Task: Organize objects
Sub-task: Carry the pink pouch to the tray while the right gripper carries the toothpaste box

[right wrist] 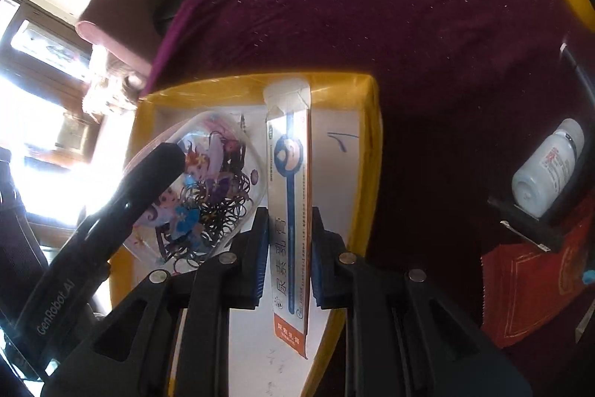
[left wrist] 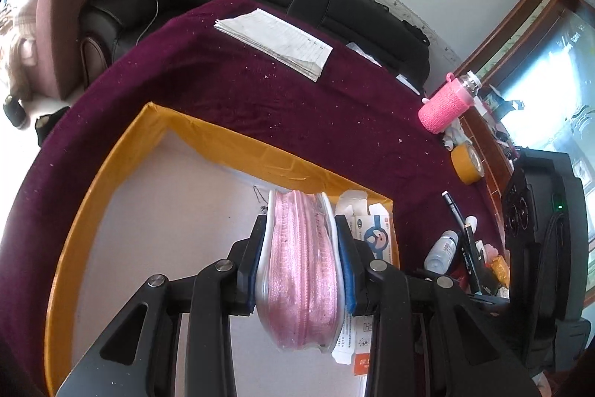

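Yellow-walled box (left wrist: 93, 196): left tool (left wrist: 302, 261) clamps pink pouch (left wrist: 301, 266), right tool (right wrist: 288, 259) clamps carton (right wrist: 290, 211) over it.

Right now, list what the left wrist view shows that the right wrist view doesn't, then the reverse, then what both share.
Left wrist only: the pouch's pink zipper edge clamped in the left gripper, a tape roll, a black pen.
Right wrist only: the pouch's cartoon face with hair ties, a red packet.
Both: yellow-rimmed box, long carton in the right gripper, notepad, white bottle.
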`<state>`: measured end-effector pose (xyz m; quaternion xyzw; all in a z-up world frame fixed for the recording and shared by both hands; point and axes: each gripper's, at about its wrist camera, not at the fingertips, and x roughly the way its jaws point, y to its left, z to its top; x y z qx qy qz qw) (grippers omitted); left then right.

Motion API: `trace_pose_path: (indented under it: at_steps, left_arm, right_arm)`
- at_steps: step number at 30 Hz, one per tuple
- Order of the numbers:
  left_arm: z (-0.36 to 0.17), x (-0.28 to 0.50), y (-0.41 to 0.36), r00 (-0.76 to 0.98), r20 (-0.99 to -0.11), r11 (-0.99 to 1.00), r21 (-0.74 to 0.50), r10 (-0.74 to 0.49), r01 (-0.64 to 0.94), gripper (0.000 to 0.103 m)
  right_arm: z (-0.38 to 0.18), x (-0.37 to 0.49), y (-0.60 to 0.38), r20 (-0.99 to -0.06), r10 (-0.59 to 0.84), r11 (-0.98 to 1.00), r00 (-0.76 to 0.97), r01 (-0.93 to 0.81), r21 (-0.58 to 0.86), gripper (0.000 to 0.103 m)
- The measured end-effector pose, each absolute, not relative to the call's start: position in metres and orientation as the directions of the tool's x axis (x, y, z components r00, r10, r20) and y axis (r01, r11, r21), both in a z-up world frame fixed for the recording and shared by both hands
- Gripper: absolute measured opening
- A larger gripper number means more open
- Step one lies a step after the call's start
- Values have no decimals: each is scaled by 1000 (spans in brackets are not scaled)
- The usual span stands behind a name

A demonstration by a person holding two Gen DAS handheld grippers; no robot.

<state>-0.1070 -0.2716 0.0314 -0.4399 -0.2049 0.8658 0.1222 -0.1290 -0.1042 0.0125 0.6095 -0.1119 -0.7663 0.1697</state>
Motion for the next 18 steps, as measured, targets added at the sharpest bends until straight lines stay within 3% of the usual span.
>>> trace_pose_path:
  at_steps: [3, 5, 7, 9, 11, 14, 18]
  left_arm:
    - [28, -111, -270, -584, -704, -876, -481, 404, -26, 30]
    - [27, -112, -271, -569, -708, -866, -499, 419, -17, 37]
    - [25, -112, -276, -560, -706, -848, -529, 434, 10, 53]
    - [25, -110, -285, -570, -693, -827, -561, 440, 44, 58]
    - [25, -109, -293, -580, -690, -817, -572, 433, 69, 59]
    - [31, -105, -299, -594, -695, -827, -556, 404, 88, 59]
    - [42, -89, -304, -614, -705, -837, -532, 356, 125, 59]
  right_arm:
    - [15, -129, -109, -908, -353, -934, -226, 133, 330, 18]
    - [20, -129, -111, -910, -327, -943, -256, 145, 299, 20]
    - [26, -127, -113, -912, -301, -951, -281, 165, 263, 20]
    - [34, -122, -113, -906, -281, -955, -317, 183, 233, 26]
    - [43, -120, -111, -895, -270, -958, -355, 196, 210, 36]
    - [54, -115, -102, -883, -291, -953, -368, 194, 232, 41]
    - [69, -110, -84, -861, -316, -948, -400, 175, 266, 41]
